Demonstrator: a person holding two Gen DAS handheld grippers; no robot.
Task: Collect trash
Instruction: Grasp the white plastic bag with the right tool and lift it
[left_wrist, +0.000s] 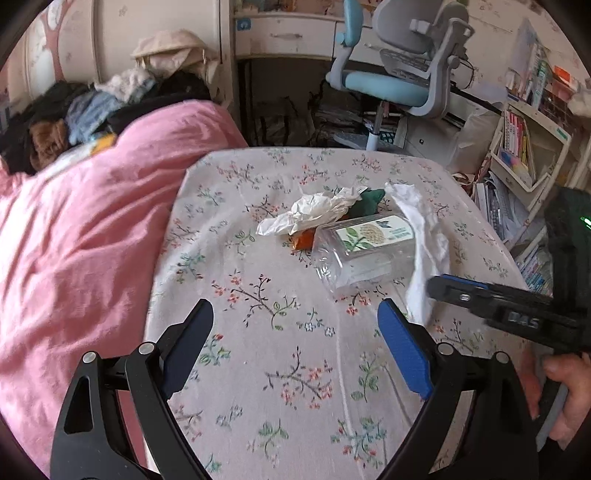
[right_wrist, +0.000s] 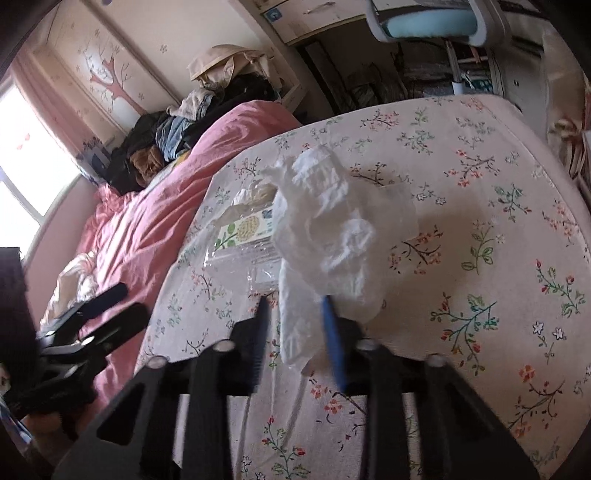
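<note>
A pile of trash lies on the floral bed sheet (left_wrist: 280, 369): a crumpled white tissue (left_wrist: 314, 214), a green wrapper (left_wrist: 367, 201), an orange scrap (left_wrist: 301, 242), a clear plastic bottle (left_wrist: 365, 251) with a pineapple label, and a white plastic bag (left_wrist: 424, 236). My left gripper (left_wrist: 295, 339) is open and empty, short of the bottle. My right gripper (right_wrist: 295, 325) is nearly shut around the lower end of the white bag (right_wrist: 332, 229), which stands up in front of it. The bottle (right_wrist: 240, 243) lies just left of the bag. The right gripper also shows in the left wrist view (left_wrist: 454, 290).
A pink quilt (left_wrist: 92, 240) covers the bed's left side, with piled clothes (left_wrist: 74, 118) beyond. A blue and grey desk chair (left_wrist: 399, 74) and a desk stand past the bed's end. A bookshelf (left_wrist: 524, 147) with books stands at the right.
</note>
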